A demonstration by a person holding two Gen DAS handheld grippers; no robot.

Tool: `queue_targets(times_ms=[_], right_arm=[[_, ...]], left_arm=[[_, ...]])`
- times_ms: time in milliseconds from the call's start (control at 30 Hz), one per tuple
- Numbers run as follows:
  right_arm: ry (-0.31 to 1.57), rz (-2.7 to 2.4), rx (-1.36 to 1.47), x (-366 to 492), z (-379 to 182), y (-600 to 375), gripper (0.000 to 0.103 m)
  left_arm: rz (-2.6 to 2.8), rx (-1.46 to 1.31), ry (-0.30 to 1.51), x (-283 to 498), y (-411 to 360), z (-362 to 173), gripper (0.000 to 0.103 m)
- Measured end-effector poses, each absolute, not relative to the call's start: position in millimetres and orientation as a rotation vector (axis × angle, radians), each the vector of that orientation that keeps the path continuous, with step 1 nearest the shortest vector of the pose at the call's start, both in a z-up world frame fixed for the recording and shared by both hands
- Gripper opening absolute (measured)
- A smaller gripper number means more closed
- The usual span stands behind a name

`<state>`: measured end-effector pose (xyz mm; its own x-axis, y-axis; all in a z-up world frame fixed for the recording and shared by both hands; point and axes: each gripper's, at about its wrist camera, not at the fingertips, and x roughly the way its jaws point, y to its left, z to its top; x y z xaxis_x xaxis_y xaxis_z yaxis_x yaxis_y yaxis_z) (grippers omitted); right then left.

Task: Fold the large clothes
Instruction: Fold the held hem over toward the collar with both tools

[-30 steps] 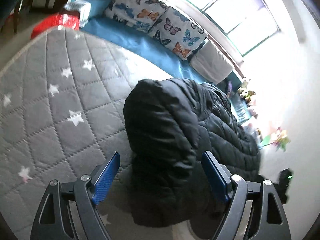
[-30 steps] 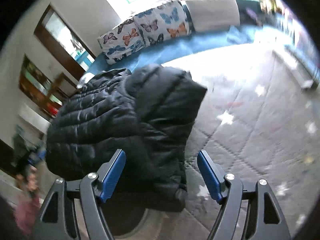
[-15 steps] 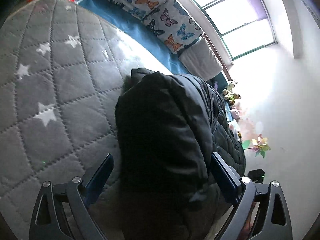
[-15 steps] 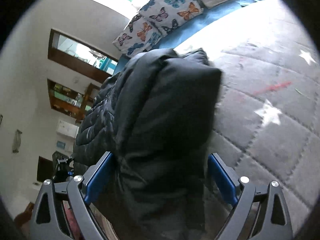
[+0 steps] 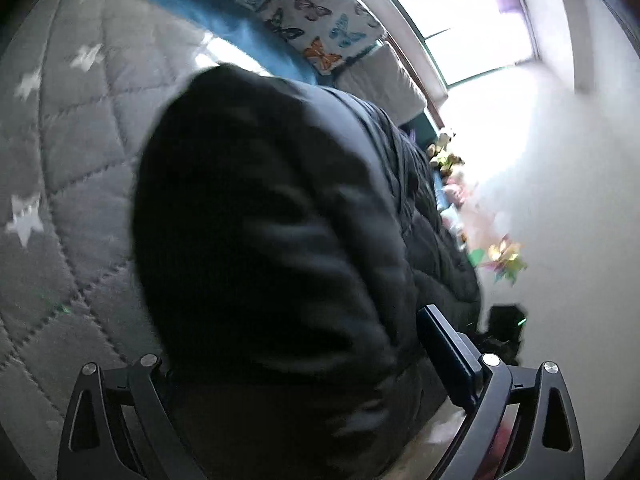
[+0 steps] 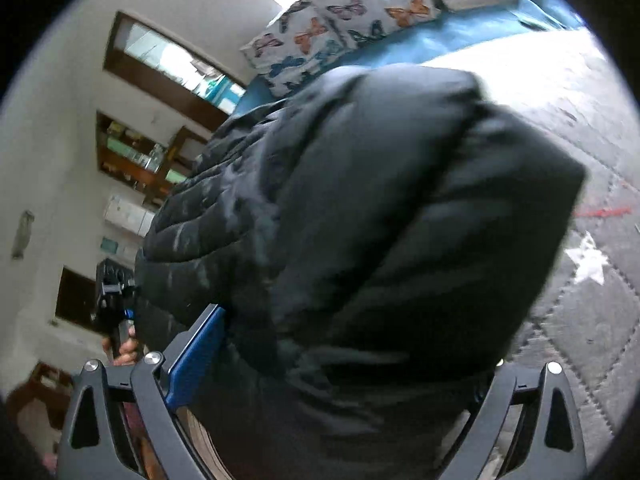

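A black puffer jacket [image 5: 272,220] lies folded on a grey quilted mattress with white stars [image 5: 68,140]. My left gripper [image 5: 292,344] is open wide, straddling the near edge of the jacket's left fold. Its right finger [image 5: 444,356] shows beside the fabric and the left finger is hidden behind it. In the right wrist view the jacket [image 6: 380,200] fills the middle. My right gripper [image 6: 352,344] is also open wide around the right fold. Its blue left pad [image 6: 200,344] shows and the right finger is hidden by fabric.
Butterfly-print pillows [image 5: 316,16] and a white pillow [image 5: 392,76] lie on a blue sheet along the far side under a bright window. Wooden shelves [image 6: 132,152] stand at the left. A hand [image 6: 124,348] holds the other gripper's handle. Grey quilt [image 6: 592,320] extends right.
Both grippers have opened wider and moved forward and down onto the jacket. Its near folds now sit between the fingers and hide one finger of each.
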<state>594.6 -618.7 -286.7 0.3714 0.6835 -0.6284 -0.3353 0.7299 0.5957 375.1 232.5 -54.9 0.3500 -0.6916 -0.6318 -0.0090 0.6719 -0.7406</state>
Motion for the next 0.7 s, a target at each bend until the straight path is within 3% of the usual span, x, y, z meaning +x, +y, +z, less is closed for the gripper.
queue_targets(times_ms=[400,533,700], right_arm=[[1.010,0.682,0.446,603,-291,-628,0.103],[0.946,0.694,0.418,590,-277,-628,0.078],[0.885,0.667,0.418,579,-265,-627,0.059]], left_arm=[[-0.486,-0.747,1.163,378,221,-66,0.103],[-0.479,-0.678,1.120,368,217,-54,0.088],[-0.343,-0.561,1.045,363,194,-28,0.070]])
